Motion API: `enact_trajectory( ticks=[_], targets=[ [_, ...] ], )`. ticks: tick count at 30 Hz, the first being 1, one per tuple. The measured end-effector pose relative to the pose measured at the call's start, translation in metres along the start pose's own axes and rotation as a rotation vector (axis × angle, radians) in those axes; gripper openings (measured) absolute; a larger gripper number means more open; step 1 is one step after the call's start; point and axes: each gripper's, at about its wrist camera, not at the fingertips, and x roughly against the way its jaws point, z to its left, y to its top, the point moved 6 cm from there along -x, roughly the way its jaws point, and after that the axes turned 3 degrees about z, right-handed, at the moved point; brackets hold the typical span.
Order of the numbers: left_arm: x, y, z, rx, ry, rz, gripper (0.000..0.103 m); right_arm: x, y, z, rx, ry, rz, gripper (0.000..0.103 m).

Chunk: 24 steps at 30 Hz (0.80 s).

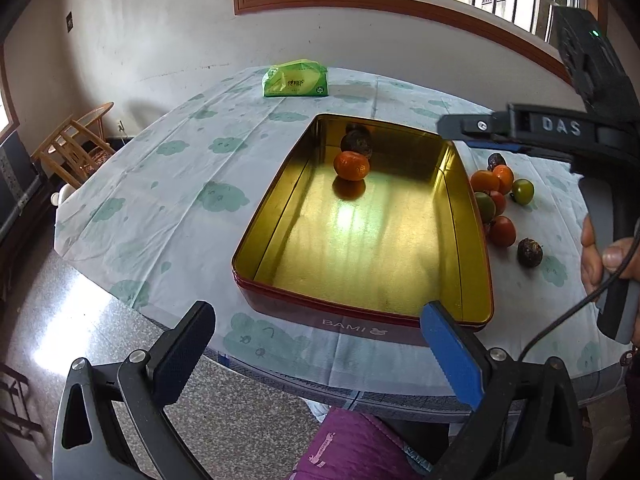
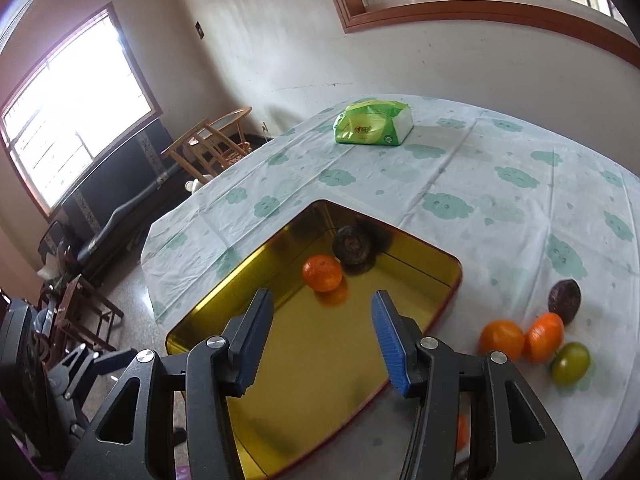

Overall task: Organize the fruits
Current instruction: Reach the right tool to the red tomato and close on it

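A red tin with a gold inside point(image 1: 472, 240) point(image 2: 224, 308) sits on the table. In it lie an orange point(image 1: 351, 165) point(image 2: 322, 273) and a dark passion fruit point(image 1: 356, 143) point(image 2: 351, 245). My left gripper point(image 1: 316, 344) is open and empty, held back over the tin's near edge. My right gripper point(image 2: 320, 334) point(image 1: 472, 128) is open and empty above the tin. Right of the tin lies a pile of loose fruit point(image 1: 498, 196): oranges point(image 2: 501, 339), green and red tomatoes point(image 2: 570, 362) and dark passion fruits point(image 2: 565, 301) point(image 1: 529, 252).
A green tissue pack point(image 1: 295, 79) point(image 2: 373, 125) lies at the far side of the table. The round table has a white cloth with green clouds point(image 1: 180, 184). Wooden chairs point(image 1: 76, 148) stand to the left by the wall.
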Motion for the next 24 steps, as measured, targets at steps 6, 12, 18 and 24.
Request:
enact_trajectory(
  ticks=[6,12,18,24],
  targets=[
    [0.004,0.001,-0.01,-0.028,0.002,-0.009,0.101,0.041,-0.05,-0.015,0.038,-0.081,0.013,0.052],
    [0.01,0.0,-0.022,-0.065,0.004,-0.019,0.101,0.057,-0.083,-0.031,0.057,-0.104,0.047,0.052],
    [0.016,-0.001,-0.031,-0.093,0.018,-0.029,0.102,0.042,-0.088,-0.043,0.081,-0.11,0.078,0.052],
    [0.015,0.0,-0.038,-0.116,0.028,-0.031,0.102,0.012,-0.088,-0.061,0.106,-0.14,0.15,0.052]
  ],
)
